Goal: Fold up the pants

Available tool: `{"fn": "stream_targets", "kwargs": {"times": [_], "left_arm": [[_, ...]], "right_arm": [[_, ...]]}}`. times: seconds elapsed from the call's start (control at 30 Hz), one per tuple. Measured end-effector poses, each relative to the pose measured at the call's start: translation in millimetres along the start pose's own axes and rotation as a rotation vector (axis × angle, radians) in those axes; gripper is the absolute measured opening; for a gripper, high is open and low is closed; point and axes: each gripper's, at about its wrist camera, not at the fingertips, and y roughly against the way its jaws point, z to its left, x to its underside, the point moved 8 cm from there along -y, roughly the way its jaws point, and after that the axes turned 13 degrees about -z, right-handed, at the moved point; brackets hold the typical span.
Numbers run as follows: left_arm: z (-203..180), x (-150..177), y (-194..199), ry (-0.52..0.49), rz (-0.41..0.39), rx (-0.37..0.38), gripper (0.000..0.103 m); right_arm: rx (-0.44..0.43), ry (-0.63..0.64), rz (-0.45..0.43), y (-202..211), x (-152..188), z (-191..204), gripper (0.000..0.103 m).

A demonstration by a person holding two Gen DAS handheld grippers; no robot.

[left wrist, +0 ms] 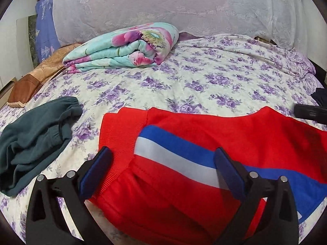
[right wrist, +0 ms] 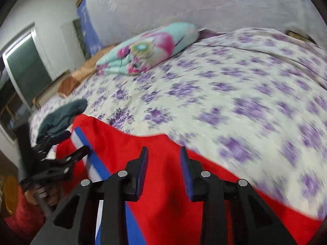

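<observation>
Lying flat on the bed (left wrist: 204, 77), the red pants (left wrist: 184, 194) are stretched sideways along its near edge, cuff end to the left, long axis running across both views. The left gripper (left wrist: 163, 161) is held wide open just above the cuff end, nothing between its jaws. The right gripper (right wrist: 163, 159) is seen partly open and empty over the other stretch of cloth, so each end is judged nearest its own hand; a green garment (left wrist: 36, 143) lies just left

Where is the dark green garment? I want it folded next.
The dark green garment lies crumpled on the floral bedsheet, at the left of the left wrist view, beside the red pants and nearer than the folded floral quilt.
</observation>
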Motion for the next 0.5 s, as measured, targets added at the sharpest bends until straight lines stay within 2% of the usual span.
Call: {"fn": "stream_targets", "kwargs": {"times": [0.1,0.13,0.17,0.2,0.37,0.5], "left_arm": [[-2.5,0.4,-2.9,-0.021,0.006,-0.015,0.098],[-3.1,0.8,-3.5,-0.026,0.008,-0.02,0.098],[-3.1,0.9,-3.9,-0.027,0.009,-0.022,0.098],[-3.3,1.1,-4.2,-0.029,0.011,-0.023,0.099],[-1.7,1.8,-6.0,-0.029,0.017,-0.033,0.099],[-0.4,2.7,-8.1,-0.03,0.023,-0.048,0.098]], "right_arm": [[0.013,0.022,0.048,-33.1,2.0,-0.2,0.032],[0.021,0.032,0.071,-40.4,5.7,-0.2,0.029],[0.025,0.042,0.082,-42.9,11.3,-2.6,0.014],[0.032,0.057,0.089,-41.8,15.0,-2.8,0.009],[0.071,0.108,0.048,-39.7,4.4,-0.6,0.007],[0.149,0.159,0.108,-67.1,19.9,-11.0,0.006]]}}
